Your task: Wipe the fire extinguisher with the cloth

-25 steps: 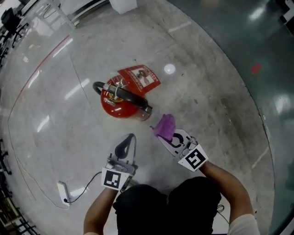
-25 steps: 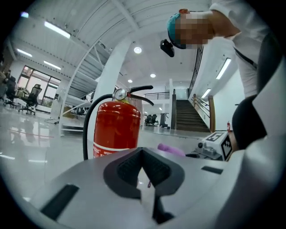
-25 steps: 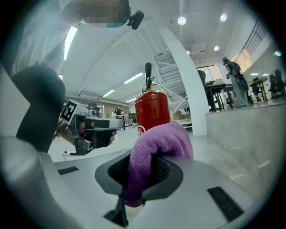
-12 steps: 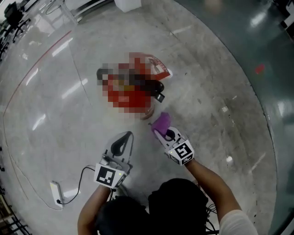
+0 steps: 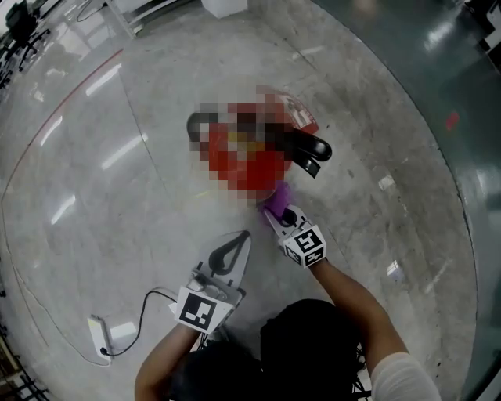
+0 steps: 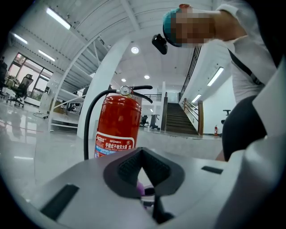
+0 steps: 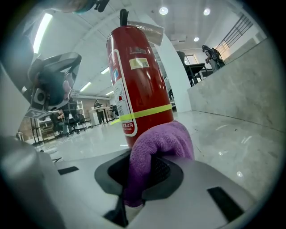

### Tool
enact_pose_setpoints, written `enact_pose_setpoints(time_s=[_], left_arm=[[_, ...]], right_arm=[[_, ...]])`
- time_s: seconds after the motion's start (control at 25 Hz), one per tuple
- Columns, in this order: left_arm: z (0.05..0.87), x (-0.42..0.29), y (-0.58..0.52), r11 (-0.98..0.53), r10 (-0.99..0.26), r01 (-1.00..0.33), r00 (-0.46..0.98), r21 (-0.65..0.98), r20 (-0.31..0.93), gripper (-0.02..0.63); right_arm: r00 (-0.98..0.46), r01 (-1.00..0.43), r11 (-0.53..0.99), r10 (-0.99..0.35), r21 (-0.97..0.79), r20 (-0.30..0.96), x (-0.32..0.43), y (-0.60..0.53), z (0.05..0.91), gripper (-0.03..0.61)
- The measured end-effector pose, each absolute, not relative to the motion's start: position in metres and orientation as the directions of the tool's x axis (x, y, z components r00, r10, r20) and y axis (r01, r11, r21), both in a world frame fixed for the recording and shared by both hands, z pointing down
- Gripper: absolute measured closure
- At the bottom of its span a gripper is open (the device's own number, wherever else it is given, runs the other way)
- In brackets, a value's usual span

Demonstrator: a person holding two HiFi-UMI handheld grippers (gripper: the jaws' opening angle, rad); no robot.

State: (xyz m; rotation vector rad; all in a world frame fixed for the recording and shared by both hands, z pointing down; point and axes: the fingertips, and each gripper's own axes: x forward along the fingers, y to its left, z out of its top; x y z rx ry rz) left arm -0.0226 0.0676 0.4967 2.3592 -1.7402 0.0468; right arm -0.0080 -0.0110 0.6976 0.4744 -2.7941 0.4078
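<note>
The red fire extinguisher (image 5: 235,160) stands upright on the floor, partly under a mosaic patch, with its black handle (image 5: 310,148) jutting right. My right gripper (image 5: 272,211) is shut on a purple cloth (image 5: 279,197) at the cylinder's near side. In the right gripper view the cloth (image 7: 161,142) bulges out of the gripper (image 7: 142,167) just before the extinguisher (image 7: 138,85) and its yellow band; contact cannot be told. My left gripper (image 5: 242,236) is shut with nothing in it, short of the extinguisher (image 6: 117,127). Its jaws (image 6: 142,157) meet in the left gripper view.
A white power strip (image 5: 99,332) with a black cable lies on the floor at the lower left. A white box (image 5: 224,6) sits at the far edge. Dark glossy flooring (image 5: 438,70) borders the grey concrete on the right. The person's torso (image 6: 243,89) fills the left gripper view's right side.
My right gripper has carried the purple cloth forward, up to the extinguisher's near side. The left gripper has shifted a little to the right and stays shut.
</note>
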Motion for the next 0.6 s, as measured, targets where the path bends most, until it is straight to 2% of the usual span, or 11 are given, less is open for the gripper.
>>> enact_pose_setpoints(time_s=[0.6], left_arm=[[0.474, -0.045, 0.068, -0.215, -0.972, -0.963, 0.228, 0.161, 0.060, 0.609]], right_arm=[[-0.934, -0.299, 0.933, -0.242, -0.202, 0.264, -0.012, -0.009, 0.639, 0.523]])
